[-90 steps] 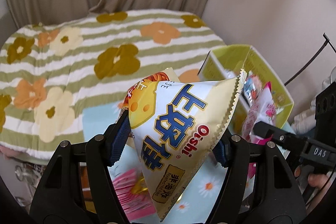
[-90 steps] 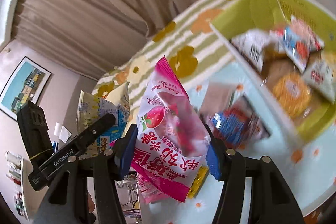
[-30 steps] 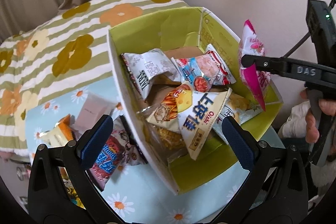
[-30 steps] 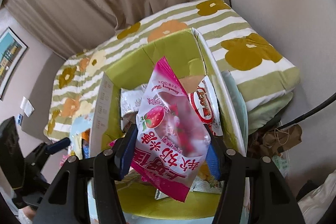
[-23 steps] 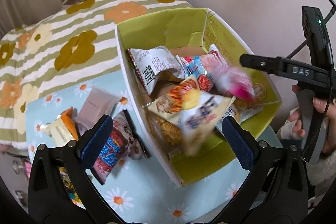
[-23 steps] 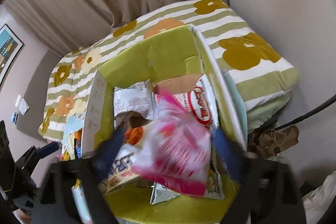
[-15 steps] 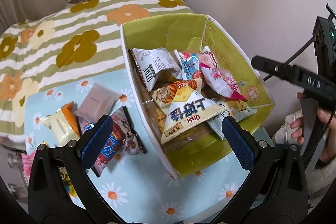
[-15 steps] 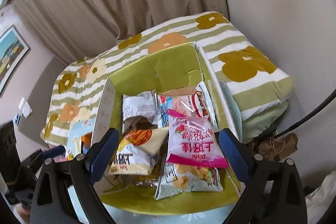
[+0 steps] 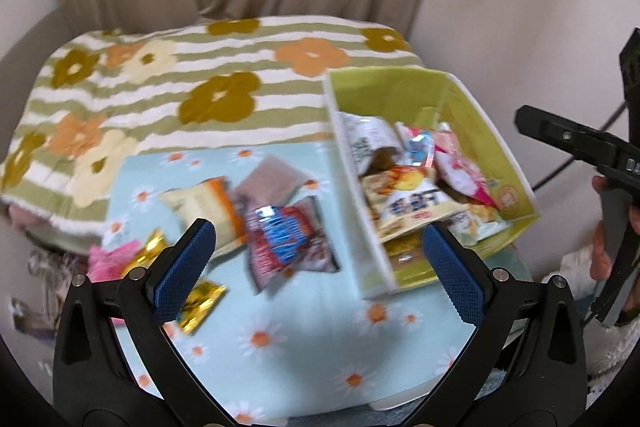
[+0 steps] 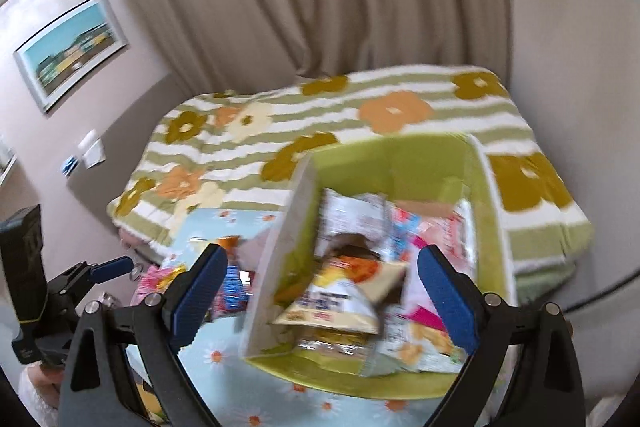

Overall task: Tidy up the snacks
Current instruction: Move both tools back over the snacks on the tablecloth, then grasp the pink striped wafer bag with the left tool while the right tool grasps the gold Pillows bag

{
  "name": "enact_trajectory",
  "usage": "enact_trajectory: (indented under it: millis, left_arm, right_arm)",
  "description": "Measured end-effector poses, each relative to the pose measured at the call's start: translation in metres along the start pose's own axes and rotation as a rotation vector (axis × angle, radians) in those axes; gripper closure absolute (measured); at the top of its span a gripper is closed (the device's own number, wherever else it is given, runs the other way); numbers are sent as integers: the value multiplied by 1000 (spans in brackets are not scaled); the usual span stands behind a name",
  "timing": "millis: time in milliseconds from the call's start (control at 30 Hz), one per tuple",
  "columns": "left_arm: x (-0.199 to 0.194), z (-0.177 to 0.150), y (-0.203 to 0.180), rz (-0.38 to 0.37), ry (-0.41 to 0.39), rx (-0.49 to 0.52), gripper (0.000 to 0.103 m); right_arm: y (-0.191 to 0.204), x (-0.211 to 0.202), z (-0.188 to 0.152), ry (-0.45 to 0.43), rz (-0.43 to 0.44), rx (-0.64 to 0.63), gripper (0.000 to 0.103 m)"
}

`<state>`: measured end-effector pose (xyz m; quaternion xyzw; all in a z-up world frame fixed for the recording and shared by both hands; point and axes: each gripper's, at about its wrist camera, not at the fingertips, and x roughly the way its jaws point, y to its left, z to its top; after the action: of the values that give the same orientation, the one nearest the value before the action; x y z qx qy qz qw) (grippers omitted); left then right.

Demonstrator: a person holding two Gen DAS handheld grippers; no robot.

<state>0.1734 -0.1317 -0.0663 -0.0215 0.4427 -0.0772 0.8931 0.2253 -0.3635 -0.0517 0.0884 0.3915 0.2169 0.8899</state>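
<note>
A lime green box (image 9: 490, 131) (image 10: 424, 163) stands on the daisy tablecloth (image 9: 288, 339) and holds several snack bags, among them the cream Oishi bag (image 9: 412, 207) (image 10: 340, 299) and the pink strawberry bag (image 9: 460, 171) (image 10: 424, 315). Loose bags lie left of the box: a red-blue bag (image 9: 288, 239), an orange-cream bag (image 9: 208, 207), a brownish pouch (image 9: 272, 179), gold wrappers (image 9: 196, 303). My left gripper (image 9: 320, 267) is open and empty above the cloth. My right gripper (image 10: 324, 291) is open and empty above the box.
A striped flower blanket (image 9: 180, 87) covers the bed behind the table. Curtains (image 10: 320, 7) hang at the back. The wall is close on the right. The other gripper's body shows at the right edge of the left wrist view (image 9: 580, 143).
Both grippers let go of their bags, which dropped into the box. Both then pulled back and swung left; the left view now faces the loose snacks on the cloth.
</note>
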Motion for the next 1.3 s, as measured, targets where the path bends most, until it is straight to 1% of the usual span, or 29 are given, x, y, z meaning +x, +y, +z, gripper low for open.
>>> enact_trajectory:
  millis: [100,200,300,400,533,667,800,867,933,1033,1133,1233,1300]
  left_arm:
    - [-14,-9,31,50,-10,-59,1]
    - [-27,-20,70,104,-12,-128,0]
    - [-36,-32,107,138,-11,-183,0]
    - [-42,-45,145,168,13,-235,0]
    - [-42,-63,191,194,49,-287,1]
    - [-32,-74,230,181,87,-321,1]
    - [-10,-83,256,155,136,-327,1]
    - [6,-86,266,125,167,-330,1]
    - [18,-88,272,100,184,-325,1]
    - [42,-91,281,82,216,-308,1]
    - [64,-93,286,61,250,-312,1]
    - [80,-98,288,53,276,-316,1]
    - [91,-99,290,65,292,-324,1]
  right_arm:
    - [26,7,1,-6,35,-53,8]
    - [56,20,1,-9,105,-82,8]
    - [87,38,0,-1,134,-117,8]
    - [116,60,-3,25,164,-139,8]
    - [147,93,-11,70,174,-143,8]
    - [174,124,-22,116,162,-176,8]
    - [198,155,-38,165,141,-226,8]
    - [206,171,-46,194,129,-249,8]
    - [215,187,-58,222,118,-290,8]
    - [225,204,-72,253,100,-350,8]
    - [235,217,-88,288,95,-428,8]
    - [242,229,-101,318,98,-510,8]
    - [244,235,-106,329,93,-545,8]
